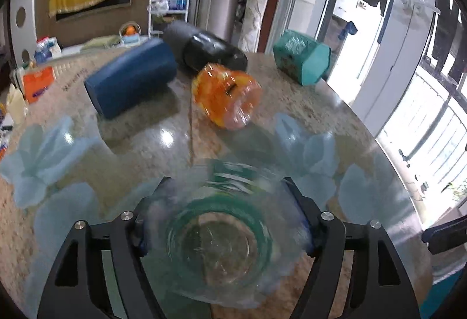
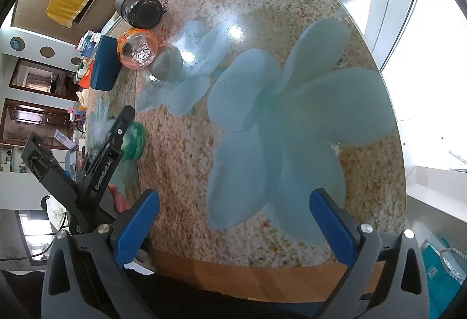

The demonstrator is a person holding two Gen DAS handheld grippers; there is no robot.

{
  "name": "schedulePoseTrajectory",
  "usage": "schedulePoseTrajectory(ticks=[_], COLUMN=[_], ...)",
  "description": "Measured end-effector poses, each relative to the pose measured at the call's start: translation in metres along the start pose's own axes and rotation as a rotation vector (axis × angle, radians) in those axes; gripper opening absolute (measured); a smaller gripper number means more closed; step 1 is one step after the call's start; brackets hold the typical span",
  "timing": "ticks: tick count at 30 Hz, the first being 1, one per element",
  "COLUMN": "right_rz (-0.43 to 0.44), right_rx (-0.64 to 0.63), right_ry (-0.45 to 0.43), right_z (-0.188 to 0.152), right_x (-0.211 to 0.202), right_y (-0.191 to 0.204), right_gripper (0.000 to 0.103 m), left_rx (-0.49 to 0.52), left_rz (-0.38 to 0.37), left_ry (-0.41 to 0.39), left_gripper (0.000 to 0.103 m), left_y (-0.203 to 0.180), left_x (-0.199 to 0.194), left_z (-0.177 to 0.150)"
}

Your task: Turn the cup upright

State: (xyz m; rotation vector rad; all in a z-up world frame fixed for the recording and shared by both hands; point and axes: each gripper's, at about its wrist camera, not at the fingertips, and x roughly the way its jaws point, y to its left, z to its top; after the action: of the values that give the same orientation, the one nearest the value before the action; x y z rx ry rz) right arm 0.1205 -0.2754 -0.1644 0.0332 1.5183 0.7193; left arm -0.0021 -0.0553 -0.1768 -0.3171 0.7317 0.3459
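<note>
My left gripper [image 1: 224, 196] is shut on a clear, green-tinted glass cup [image 1: 219, 243]; the cup fills the space between the fingers and I look into it end-on, blurred by motion. In the right wrist view the left gripper [image 2: 116, 140] reaches in from the left with the green cup [image 2: 134, 140] between its fingers, just above the table. My right gripper [image 2: 233, 202] is open and empty over the table's near edge. An orange cup [image 1: 226, 95] lies on its side mid-table and also shows in the right wrist view [image 2: 136, 51].
On the round stone table [image 2: 364, 202] with pale blue flower prints lie a dark blue cup [image 1: 131, 81], a black cup [image 1: 214, 51] and a teal hexagonal cup [image 1: 302, 56], all on their sides. A grey shape [image 2: 166, 63] sits beside the orange cup. Windows are at the right.
</note>
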Motion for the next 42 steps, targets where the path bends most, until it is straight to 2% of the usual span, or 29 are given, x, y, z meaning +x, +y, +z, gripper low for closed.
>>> schedulePoseTrajectory(ticks=[4,8,12,18,20,24,29,34,42], right_rz=[0.001,0.001,0.009,0.041,0.050,0.037,-0.020,-0.177,-0.259], right_rx=[0.007,0.008,0.016,0.020,0.013,-0.022,-0.090,-0.122,-0.135], right_ry=[0.004,0.011,0.011,-0.030,-0.046,-0.103,-0.191,-0.245,-0.315], right_z=[-0.002,-0.005,-0.006,-0.002,0.001,0.007,0.013,0.016,0.004], right_x=[0.000,0.001,0.000,-0.008,-0.012,-0.028,-0.054,-0.069,-0.070], right_y=[-0.004,-0.005,-0.006,0.006,0.015,0.033,0.065,0.093,0.138], right_gripper=[0.103,0.103,0.103,0.103,0.103,0.103,0.103,0.103,0.103], left_rx=[0.019,0.044,0.085,0.124,0.126,0.120,0.117,0.150,0.242], left_rz=[0.011,0.010,-0.023,-0.024,-0.046,-0.083,-0.118,-0.135,-0.160], left_ry=[0.037,0.038,0.050,0.059,0.080,0.106,0.142,0.164,0.183], left_gripper=[0.078,0.078,0.078,0.079,0.083,0.083,0.087,0.087,0.089], left_y=[-0.005,-0.010,-0.016,-0.017,-0.014,-0.004,0.011,0.024,0.038], left_x=[0.005,0.003,-0.006,-0.035,-0.043,-0.062,-0.081,-0.099,-0.116], left_z=[-0.004,-0.004,0.003,0.025,0.033,0.052,0.078,0.098,0.112])
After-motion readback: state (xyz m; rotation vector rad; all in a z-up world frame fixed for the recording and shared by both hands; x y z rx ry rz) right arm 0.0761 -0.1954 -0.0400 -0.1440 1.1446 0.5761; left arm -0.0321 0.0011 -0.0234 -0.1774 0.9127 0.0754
